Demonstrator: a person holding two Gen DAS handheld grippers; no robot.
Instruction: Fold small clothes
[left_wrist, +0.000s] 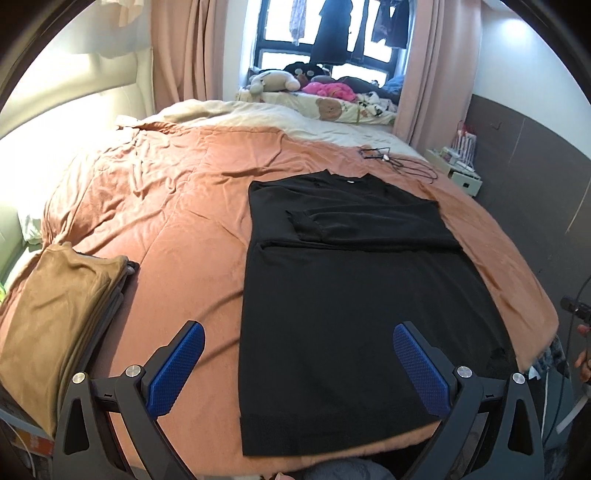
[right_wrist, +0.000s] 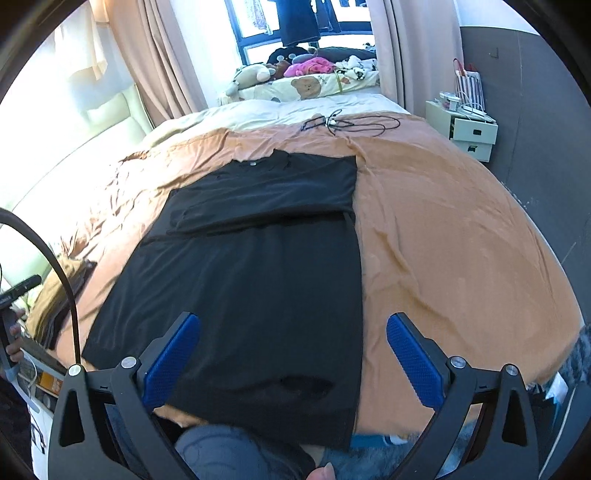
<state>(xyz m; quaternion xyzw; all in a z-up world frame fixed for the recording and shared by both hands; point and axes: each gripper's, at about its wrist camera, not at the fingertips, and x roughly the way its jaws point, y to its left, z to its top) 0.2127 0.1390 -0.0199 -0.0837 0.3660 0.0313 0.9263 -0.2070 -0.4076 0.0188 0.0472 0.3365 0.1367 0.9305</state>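
Observation:
A black long-sleeved garment lies flat on the orange bedspread, its sides and sleeves folded in so it forms a long rectangle, collar toward the window. The right wrist view shows the same black garment. My left gripper is open, held above the garment's lower left part, its blue pads wide apart with nothing between them. My right gripper is also open, above the garment's lower right edge, and grips nothing. The hem lies near the bed's front edge.
A stack of folded clothes with a tan piece on top sits at the bed's left front. Black cables lie beyond the collar. A white drawer unit stands right of the bed. Soft toys line the window sill. A hand shows at the left.

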